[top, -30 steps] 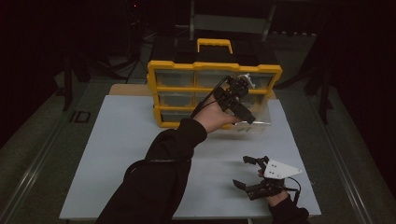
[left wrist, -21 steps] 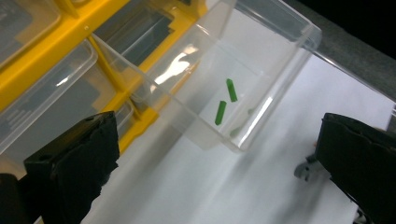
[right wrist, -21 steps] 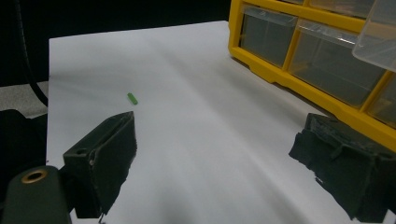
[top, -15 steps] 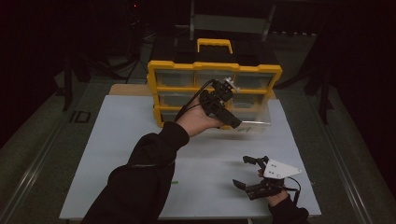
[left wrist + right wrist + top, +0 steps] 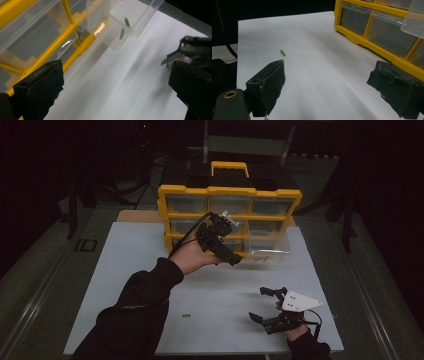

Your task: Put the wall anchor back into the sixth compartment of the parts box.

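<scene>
Your left gripper (image 5: 231, 256) hangs in the air w/ jaws wide apart, nothing between them, just in front of the yellow organizer (image 5: 230, 200). Beside it, a clear drawer (image 5: 269, 251) is pulled out of the bottom row; two green pieces (image 5: 124, 27) lie inside. Your right gripper (image 5: 262, 306) sits low near the white mat's (image 5: 130, 270) front edge, jaws spread, empty too. One more green piece (image 5: 186, 315) lies loose on the mat, well apart from both grippers, nearer your left sleeve (image 5: 135, 315).
</scene>
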Demonstrator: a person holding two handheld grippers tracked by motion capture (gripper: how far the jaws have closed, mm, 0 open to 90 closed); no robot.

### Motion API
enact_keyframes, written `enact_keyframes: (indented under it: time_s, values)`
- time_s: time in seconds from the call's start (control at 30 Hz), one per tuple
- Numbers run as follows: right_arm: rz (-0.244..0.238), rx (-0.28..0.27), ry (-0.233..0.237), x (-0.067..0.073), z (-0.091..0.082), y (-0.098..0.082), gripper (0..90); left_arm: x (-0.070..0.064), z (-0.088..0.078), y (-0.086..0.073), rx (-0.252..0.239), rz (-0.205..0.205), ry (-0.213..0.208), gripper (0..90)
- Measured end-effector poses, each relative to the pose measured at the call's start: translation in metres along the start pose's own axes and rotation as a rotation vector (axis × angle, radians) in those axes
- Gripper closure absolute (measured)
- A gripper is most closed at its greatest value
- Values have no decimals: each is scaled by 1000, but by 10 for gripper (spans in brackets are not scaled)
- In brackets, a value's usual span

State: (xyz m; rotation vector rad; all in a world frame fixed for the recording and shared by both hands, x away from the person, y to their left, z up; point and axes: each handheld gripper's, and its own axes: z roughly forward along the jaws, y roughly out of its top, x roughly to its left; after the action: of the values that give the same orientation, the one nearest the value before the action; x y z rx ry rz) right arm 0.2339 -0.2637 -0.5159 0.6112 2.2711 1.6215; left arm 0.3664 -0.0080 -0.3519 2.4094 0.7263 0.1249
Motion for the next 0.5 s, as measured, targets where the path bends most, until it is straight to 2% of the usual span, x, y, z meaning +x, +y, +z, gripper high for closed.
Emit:
enact_keyframes:
  time_s: [0.2,0.23,0.5]
  values:
    - [1,1,-1,0,0,0,108,4,-5,-12,-4,-5,-9,0]
    - [1,1,-1,0,0,0,108,6,-7,-20,-7,-12,-9,0]
    - [1,5,1,0,1,0,108,11,-14,-42,-15,-14,-16,0]
